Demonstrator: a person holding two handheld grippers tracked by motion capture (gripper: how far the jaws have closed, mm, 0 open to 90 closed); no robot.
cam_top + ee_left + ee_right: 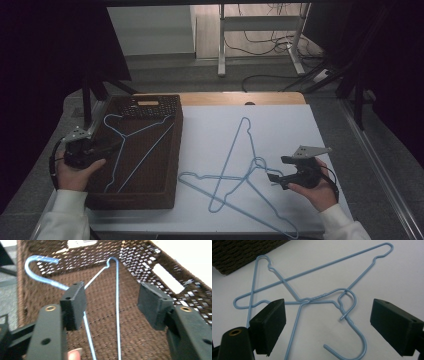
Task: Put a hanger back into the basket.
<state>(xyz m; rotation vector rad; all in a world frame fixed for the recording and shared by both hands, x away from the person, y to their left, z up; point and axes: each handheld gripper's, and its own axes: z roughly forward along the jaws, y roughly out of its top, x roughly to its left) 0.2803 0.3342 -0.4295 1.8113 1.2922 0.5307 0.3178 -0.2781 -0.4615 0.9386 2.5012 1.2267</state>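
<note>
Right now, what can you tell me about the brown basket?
The basket is a shallow, rectangular tray of dark brown woven stuff, with slot handles in its walls. It sits flat on the left part of the white table. One thin blue wire hanger lies inside on its floor. The left gripper reaches over its left edge, jaws open above the hanger.

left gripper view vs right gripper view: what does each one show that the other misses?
The left gripper view has the left gripper with jaws open over one blue hanger lying on the basket floor, with the basket's perforated wall behind.

The right gripper view has the right gripper with jaws open over two crossed blue hangers on the white tabletop, their hooks interlocked near the jaws.

Both include part of the brown woven basket, which in the right gripper view is just a corner at top left, and in both the jaws grip nothing.
</note>
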